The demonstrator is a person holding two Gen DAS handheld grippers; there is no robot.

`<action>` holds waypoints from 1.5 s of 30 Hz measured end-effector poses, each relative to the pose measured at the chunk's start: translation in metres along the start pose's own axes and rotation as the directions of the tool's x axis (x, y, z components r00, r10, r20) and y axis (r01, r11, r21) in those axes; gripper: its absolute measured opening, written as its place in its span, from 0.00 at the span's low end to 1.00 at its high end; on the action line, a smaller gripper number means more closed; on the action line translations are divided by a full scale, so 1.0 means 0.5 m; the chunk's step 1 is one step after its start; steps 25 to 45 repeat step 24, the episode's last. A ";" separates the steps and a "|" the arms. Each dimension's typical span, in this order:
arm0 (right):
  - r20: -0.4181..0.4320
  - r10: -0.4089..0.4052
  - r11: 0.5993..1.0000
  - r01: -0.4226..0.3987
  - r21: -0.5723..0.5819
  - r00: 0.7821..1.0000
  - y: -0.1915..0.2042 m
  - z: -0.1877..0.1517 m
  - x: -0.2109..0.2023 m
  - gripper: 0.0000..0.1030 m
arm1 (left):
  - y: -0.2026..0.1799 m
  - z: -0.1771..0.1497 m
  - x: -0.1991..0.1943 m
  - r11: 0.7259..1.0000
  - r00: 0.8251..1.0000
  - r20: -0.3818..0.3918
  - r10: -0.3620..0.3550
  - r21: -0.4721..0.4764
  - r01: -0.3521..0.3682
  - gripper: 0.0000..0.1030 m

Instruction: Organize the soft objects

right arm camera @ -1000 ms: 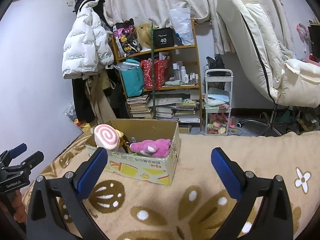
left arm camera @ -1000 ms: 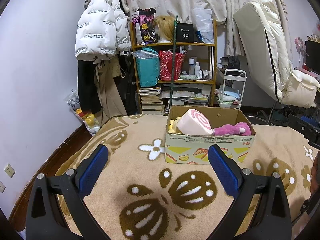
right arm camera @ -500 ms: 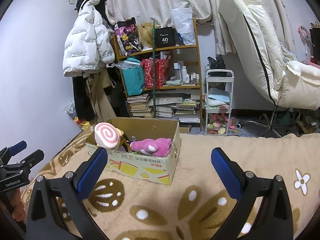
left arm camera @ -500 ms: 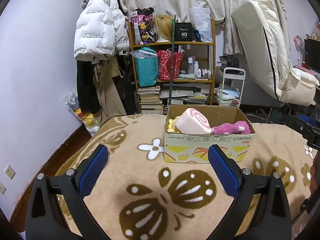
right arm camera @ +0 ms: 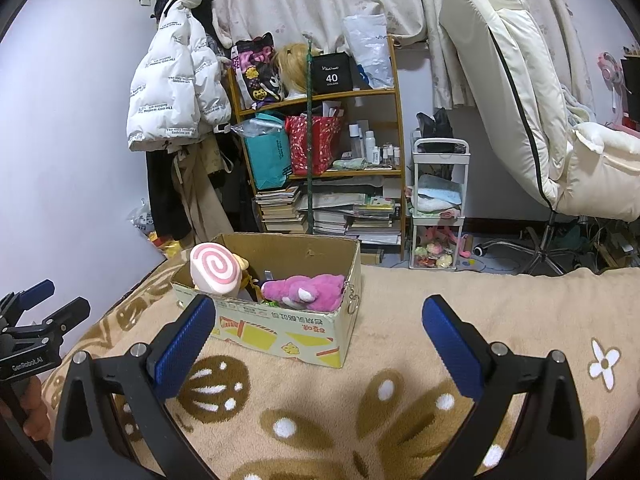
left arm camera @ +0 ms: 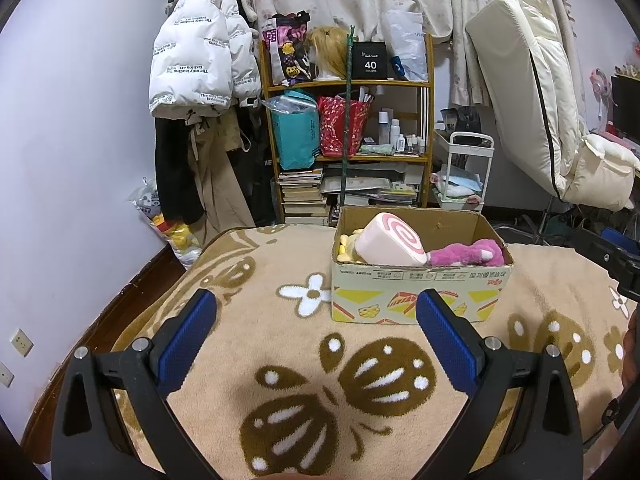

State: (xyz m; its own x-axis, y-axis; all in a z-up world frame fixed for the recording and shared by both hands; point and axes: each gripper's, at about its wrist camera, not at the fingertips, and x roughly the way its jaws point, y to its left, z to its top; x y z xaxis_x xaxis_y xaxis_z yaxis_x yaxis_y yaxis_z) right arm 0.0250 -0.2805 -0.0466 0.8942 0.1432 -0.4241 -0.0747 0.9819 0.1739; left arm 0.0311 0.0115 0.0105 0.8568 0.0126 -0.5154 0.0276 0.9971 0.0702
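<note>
A cardboard box (left arm camera: 416, 292) stands on the beige patterned blanket (left arm camera: 280, 360). In it lie a pink swirl-roll plush (left arm camera: 390, 246), a magenta plush (left arm camera: 468, 254) and a yellow plush (left arm camera: 348, 246). My left gripper (left arm camera: 316, 316) is open and empty, in front of the box. In the right wrist view the box (right arm camera: 280, 328) sits ahead to the left with the swirl plush (right arm camera: 214, 270) and magenta plush (right arm camera: 304, 292) inside. My right gripper (right arm camera: 320, 324) is open and empty, to the right of the box.
A cluttered wooden shelf (left arm camera: 348, 152), hanging coats (left arm camera: 192, 80), a white trolley (right arm camera: 438, 208) and a cream reclining chair (right arm camera: 520, 100) stand beyond the bed. The left gripper shows at the left edge of the right wrist view (right arm camera: 28, 328).
Both views have shifted only slightly; the box sits a little higher in the left wrist view. Both grippers stay open and empty.
</note>
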 end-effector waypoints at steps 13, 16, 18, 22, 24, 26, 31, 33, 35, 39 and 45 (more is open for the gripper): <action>-0.003 0.002 1.000 -0.002 -0.002 1.000 -0.002 0.003 0.001 1.00 | 0.001 0.000 0.000 1.000 1.000 -0.003 0.001 0.001 -0.001 0.96; -0.002 0.001 1.000 -0.001 -0.003 1.000 -0.003 0.004 0.000 1.00 | 0.004 -0.001 0.001 1.000 1.000 -0.001 0.005 -0.004 -0.005 0.96; -0.003 0.003 1.000 -0.003 -0.003 1.000 -0.003 0.002 0.000 1.00 | 0.005 -0.002 0.001 1.000 1.000 0.003 0.008 -0.006 -0.008 0.96; -0.003 0.002 1.000 -0.002 -0.004 1.000 -0.002 0.005 0.000 1.00 | 0.009 -0.002 -0.005 1.000 1.000 0.013 0.008 -0.012 -0.008 0.96; -0.002 0.001 1.000 -0.001 -0.004 1.000 -0.001 0.003 -0.001 1.00 | 0.009 0.000 -0.005 1.000 1.000 0.012 0.010 -0.012 -0.009 0.96; -0.002 0.001 1.000 -0.001 -0.004 1.000 -0.001 0.003 -0.001 1.00 | 0.009 0.000 -0.005 1.000 1.000 0.012 0.010 -0.012 -0.009 0.96; -0.002 0.001 1.000 -0.001 -0.004 1.000 -0.001 0.003 -0.001 1.00 | 0.009 0.000 -0.005 1.000 1.000 0.012 0.010 -0.012 -0.009 0.96; -0.002 0.001 1.000 -0.001 -0.004 1.000 -0.001 0.003 -0.001 1.00 | 0.009 0.000 -0.005 1.000 1.000 0.012 0.010 -0.012 -0.009 0.96; -0.002 0.001 1.000 -0.001 -0.004 1.000 -0.001 0.003 -0.001 1.00 | 0.009 0.000 -0.005 1.000 1.000 0.012 0.010 -0.012 -0.009 0.96; -0.002 0.001 1.000 -0.001 -0.004 1.000 -0.001 0.003 -0.001 1.00 | 0.009 0.000 -0.005 1.000 1.000 0.012 0.010 -0.012 -0.009 0.96; -0.002 0.001 1.000 -0.001 -0.004 1.000 -0.001 0.003 -0.001 1.00 | 0.009 0.000 -0.005 1.000 1.000 0.012 0.010 -0.012 -0.009 0.96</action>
